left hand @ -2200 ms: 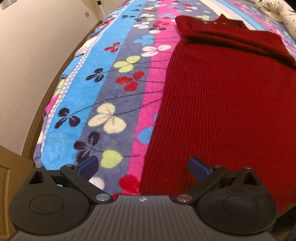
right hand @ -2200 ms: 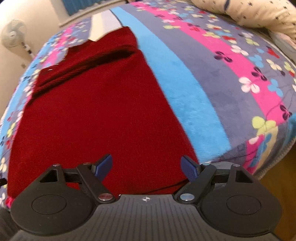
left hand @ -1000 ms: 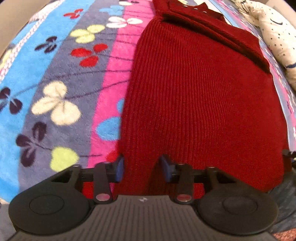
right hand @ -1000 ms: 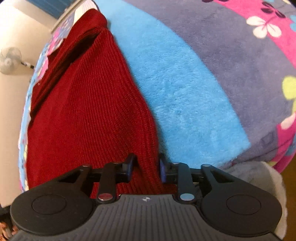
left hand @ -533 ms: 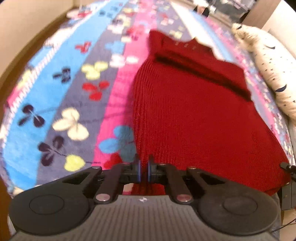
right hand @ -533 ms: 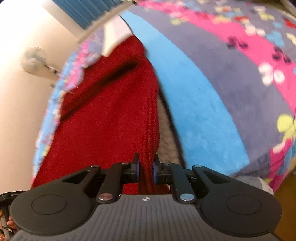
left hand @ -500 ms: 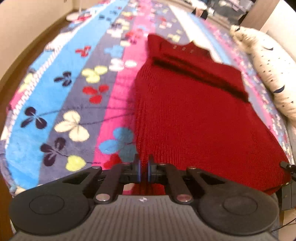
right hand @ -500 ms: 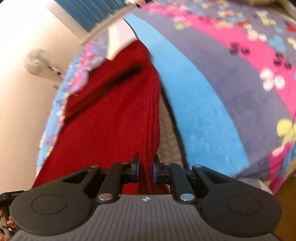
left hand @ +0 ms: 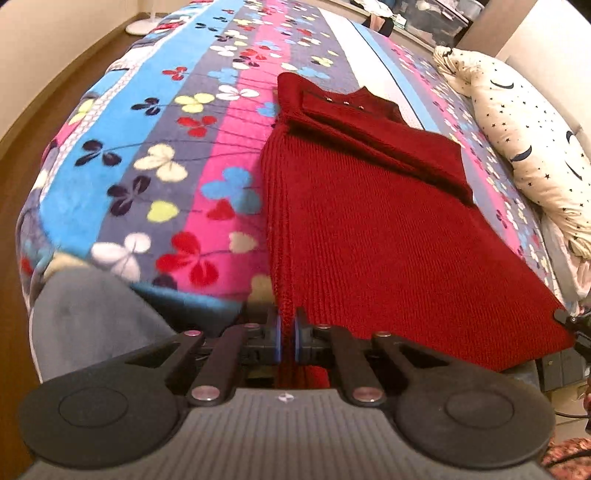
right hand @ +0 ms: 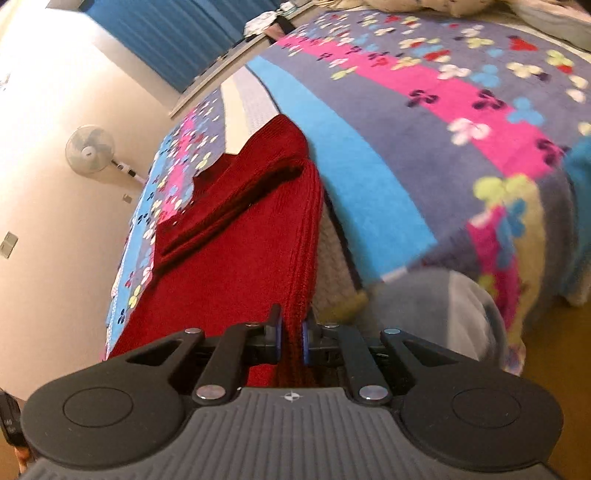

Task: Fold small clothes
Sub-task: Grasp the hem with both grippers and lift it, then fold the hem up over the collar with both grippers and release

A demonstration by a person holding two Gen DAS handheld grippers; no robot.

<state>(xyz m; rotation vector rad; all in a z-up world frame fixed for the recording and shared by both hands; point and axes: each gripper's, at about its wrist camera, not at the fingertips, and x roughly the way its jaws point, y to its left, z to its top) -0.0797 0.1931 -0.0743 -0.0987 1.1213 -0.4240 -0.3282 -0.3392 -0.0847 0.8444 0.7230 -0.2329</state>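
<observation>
A dark red knitted sweater [left hand: 373, 221] lies lengthwise on a flowered, striped blanket [left hand: 177, 147], its sleeves folded across near the collar. My left gripper [left hand: 287, 334] is shut on the sweater's near left hem corner and holds it raised off the bed. My right gripper [right hand: 291, 338] is shut on the near right hem corner of the sweater [right hand: 236, 266], also raised. The hem hangs stretched between the two grippers. The far collar end still rests on the blanket [right hand: 424, 122].
A star-patterned cream pillow [left hand: 528, 147] lies along the right side of the bed. A wall and brown floor [left hand: 22, 122] run on the left. A standing fan [right hand: 90, 149] and blue curtains [right hand: 177, 33] stand beyond the bed's far end.
Both grippers closed on the sweater's hem corners, then lifted and pulled back toward the bed's near edge. The hem now hangs off the blanket, showing the grey mattress edge under it.
</observation>
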